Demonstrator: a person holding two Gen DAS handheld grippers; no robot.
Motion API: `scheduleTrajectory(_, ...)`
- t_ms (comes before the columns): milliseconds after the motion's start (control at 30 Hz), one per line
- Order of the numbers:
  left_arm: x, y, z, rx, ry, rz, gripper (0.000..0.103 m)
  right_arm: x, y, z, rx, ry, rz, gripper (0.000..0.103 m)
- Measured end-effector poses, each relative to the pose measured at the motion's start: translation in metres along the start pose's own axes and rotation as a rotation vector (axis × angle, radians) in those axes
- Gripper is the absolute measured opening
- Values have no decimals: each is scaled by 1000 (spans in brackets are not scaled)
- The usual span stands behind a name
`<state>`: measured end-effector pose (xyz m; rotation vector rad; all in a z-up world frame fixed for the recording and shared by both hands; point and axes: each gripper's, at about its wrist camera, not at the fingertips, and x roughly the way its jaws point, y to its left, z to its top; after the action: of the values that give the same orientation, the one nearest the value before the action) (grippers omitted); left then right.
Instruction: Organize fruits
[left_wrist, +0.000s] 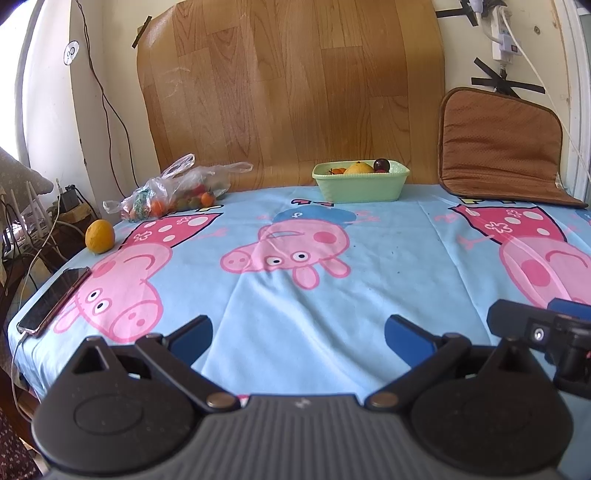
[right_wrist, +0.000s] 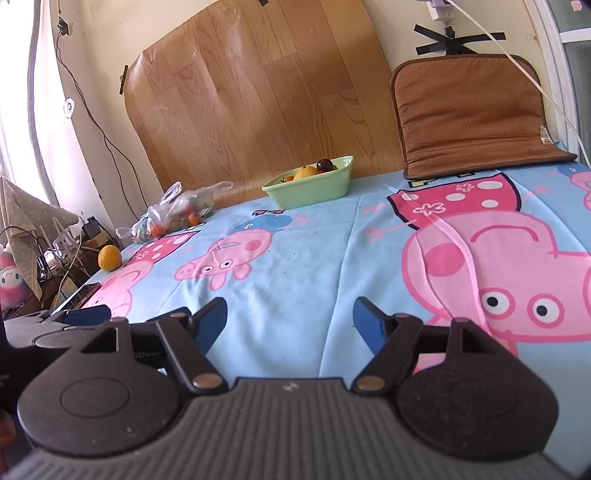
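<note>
Blue tablecloth; orange far left of left gripper.

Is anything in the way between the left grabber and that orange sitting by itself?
Nothing visible blocks it. Only bare cartoon blanket lies between the open left gripper and the lone orange near the left edge. The phone lies lower along that edge, beside the path.

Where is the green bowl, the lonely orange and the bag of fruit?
green bowl (left_wrist: 360, 188): left wrist view, on its front wall.
lonely orange (left_wrist: 99, 236): left wrist view, on its middle.
bag of fruit (right_wrist: 173, 214): right wrist view, on the clear plastic.
</note>
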<state>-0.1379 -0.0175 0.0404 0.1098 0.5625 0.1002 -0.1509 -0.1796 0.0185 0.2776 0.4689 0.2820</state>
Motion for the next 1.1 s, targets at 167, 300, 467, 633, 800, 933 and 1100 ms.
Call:
scheduleTrajectory(167, -1, 0, 0, -1, -1, 2, 103, 0, 1, 0, -1, 2, 2, 77)
scheduleTrajectory(300, -1, 0, 0, -6, 0, 4, 103, -1, 1, 0, 1, -5, 2, 77)
scheduleTrajectory(467, -1, -1, 0, -3, 1, 5, 103, -2, 0, 0, 4, -5, 2, 77)
scheduleTrajectory(633, -1, 0, 0, -9, 2, 11, 103, -3, 1, 0, 5, -9, 2, 77)
scheduleTrajectory(800, -1, 0, 0, -5, 2, 11, 103, -3, 1, 1, 6, -8, 1, 77)
scheduleTrajectory(933, -1, 0, 1, -6, 6, 12, 103, -2, 2, 0, 6, -4, -1, 77)
scheduleTrajectory(1100, 0, 0, 0, -7, 8, 14, 103, 1, 2, 0, 10, 3, -2, 77)
